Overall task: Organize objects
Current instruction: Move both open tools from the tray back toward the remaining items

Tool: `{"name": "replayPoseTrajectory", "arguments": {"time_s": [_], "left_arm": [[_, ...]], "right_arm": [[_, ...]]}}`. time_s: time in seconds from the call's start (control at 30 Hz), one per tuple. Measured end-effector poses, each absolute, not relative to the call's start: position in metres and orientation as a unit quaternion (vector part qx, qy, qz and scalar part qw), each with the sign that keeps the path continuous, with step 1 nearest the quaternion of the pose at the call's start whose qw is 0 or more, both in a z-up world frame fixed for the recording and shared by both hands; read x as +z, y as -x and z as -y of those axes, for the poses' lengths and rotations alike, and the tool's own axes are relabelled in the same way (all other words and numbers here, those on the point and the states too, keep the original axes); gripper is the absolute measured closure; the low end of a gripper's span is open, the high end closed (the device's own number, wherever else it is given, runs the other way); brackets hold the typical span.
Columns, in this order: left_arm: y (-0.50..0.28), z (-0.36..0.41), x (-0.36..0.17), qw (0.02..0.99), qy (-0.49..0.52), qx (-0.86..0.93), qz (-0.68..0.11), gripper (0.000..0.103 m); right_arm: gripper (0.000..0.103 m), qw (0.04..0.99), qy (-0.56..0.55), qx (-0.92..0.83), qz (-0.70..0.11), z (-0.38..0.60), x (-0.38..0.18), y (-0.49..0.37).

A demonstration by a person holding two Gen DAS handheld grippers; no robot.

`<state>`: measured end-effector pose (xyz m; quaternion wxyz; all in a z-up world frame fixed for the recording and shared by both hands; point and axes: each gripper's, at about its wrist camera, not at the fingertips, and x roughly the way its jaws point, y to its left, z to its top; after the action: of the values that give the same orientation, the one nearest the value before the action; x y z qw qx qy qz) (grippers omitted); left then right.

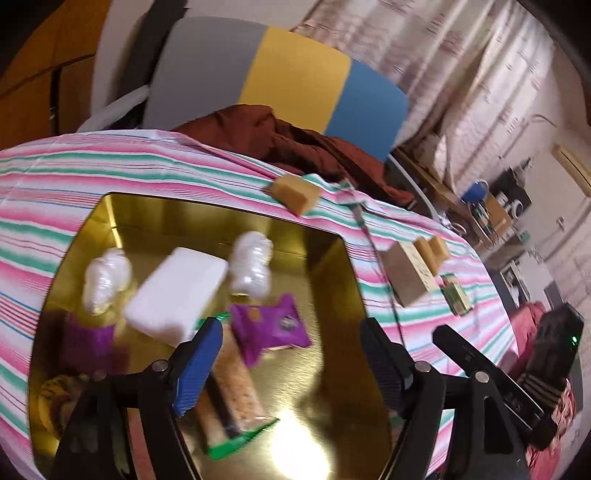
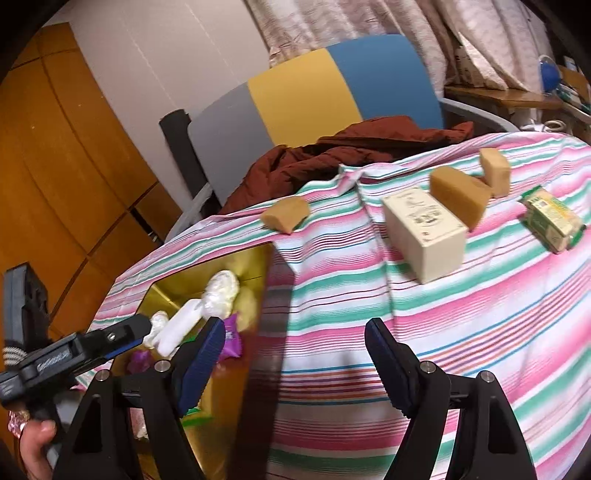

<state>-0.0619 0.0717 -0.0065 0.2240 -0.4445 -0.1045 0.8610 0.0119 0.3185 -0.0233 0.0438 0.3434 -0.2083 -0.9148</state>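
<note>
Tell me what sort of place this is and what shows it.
Probably a lived-in room at home, not a lab: patterned curtains, a wooden wardrobe, a reddish jacket dumped on a chair, and a table under a striped cloth.

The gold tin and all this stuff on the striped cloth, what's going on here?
A person with a gripper in each hand is sorting small items into the gold tin. It already holds a white block, two white wrapped bundles, purple packets and a cracker pack. The left gripper hangs open over the tin, holding nothing. The right gripper is open above the striped cloth, facing the cream box, tan blocks and green packet not yet put in.
</note>
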Motion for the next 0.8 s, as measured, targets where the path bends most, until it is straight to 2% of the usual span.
{"name": "replayPoseTrajectory", "arguments": {"time_s": [0.57,0.7,0.8], "left_arm": [[0.012,-0.175,-0.011,0.339,0.470,0.815,0.019,0.024],[0.004,-0.198,-0.015,0.369,0.481,0.795,0.010,0.023],[-0.001,-0.214,-0.020,0.382,0.490,0.783,0.001,0.023]], "right_arm": [[0.024,-0.040,-0.359,-0.910,0.203,-0.405,-0.057,-0.039],[0.030,-0.068,-0.354,-0.912,0.196,-0.429,-0.062,-0.044],[0.030,-0.085,-0.349,-0.911,0.205,-0.449,-0.065,-0.047]]}}
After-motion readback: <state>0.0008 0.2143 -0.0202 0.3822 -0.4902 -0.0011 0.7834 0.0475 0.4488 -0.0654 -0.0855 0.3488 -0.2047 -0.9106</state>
